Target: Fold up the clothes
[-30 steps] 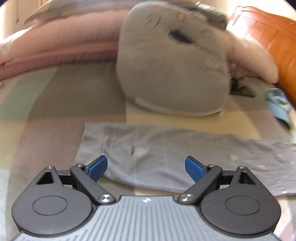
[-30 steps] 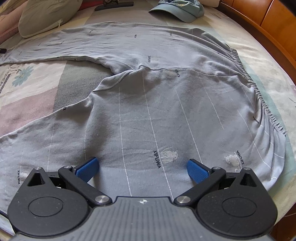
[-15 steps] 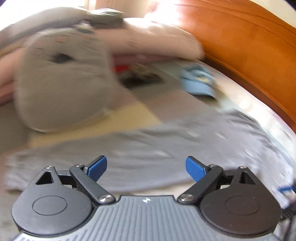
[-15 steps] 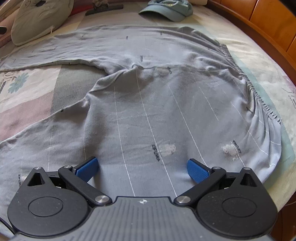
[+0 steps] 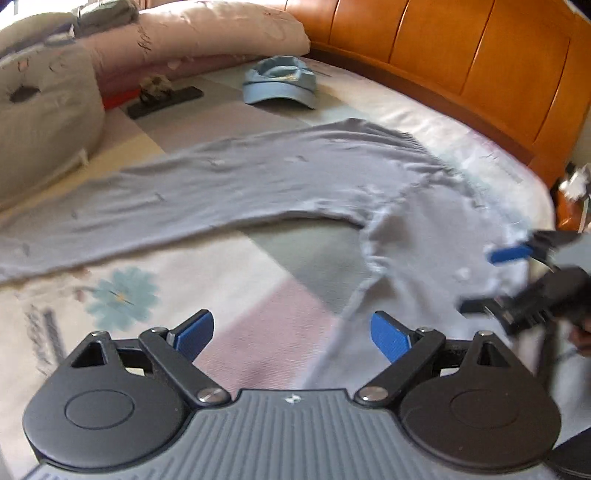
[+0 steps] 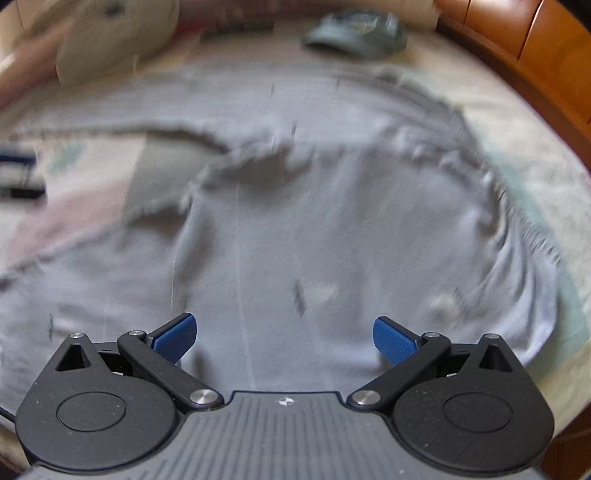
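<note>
The grey trousers lie spread flat on the bed, legs apart, waistband near the wooden headboard. My left gripper and right gripper both have jaws wide apart and hold nothing. I think a pinch may take only one cloth layer, or also the bedsheet, because the fabric is thin. I see no containers; a blue cap lies beyond.

The left wrist camera looked low across the bed toward the wooden headboard, over the trousers. The right wrist camera hung close above the trousers' waist part (blurred). Both views shared the blue cap.
</note>
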Available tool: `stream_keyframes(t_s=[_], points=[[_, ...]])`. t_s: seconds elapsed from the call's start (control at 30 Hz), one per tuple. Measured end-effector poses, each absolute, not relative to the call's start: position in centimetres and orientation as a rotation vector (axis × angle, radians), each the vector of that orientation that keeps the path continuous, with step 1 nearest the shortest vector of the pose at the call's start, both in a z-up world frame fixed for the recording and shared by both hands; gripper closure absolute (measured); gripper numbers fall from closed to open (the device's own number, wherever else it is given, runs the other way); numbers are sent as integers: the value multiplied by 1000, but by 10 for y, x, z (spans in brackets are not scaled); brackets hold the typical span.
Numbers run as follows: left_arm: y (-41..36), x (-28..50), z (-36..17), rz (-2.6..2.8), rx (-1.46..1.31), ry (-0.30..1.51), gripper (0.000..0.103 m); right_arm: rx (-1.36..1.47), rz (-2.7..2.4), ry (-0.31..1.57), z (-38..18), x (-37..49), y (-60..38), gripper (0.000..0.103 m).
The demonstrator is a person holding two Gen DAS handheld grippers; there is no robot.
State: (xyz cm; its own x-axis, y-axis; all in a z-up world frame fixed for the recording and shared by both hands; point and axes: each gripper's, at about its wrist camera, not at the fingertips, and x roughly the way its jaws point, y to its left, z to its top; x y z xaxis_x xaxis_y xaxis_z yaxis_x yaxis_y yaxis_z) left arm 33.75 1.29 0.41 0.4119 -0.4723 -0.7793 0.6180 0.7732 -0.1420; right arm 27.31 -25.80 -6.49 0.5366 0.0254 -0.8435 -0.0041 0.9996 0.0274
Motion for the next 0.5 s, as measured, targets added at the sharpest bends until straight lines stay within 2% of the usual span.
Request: stream_keyframes(t_s=[0.17,0.5], points=[[-11,324,-3,-742,87,958,11,26,-44,977,-75,271,-299,0],[-40,318,-17,-807,179,978,11,44,-153,946,-86,260,-355,0]])
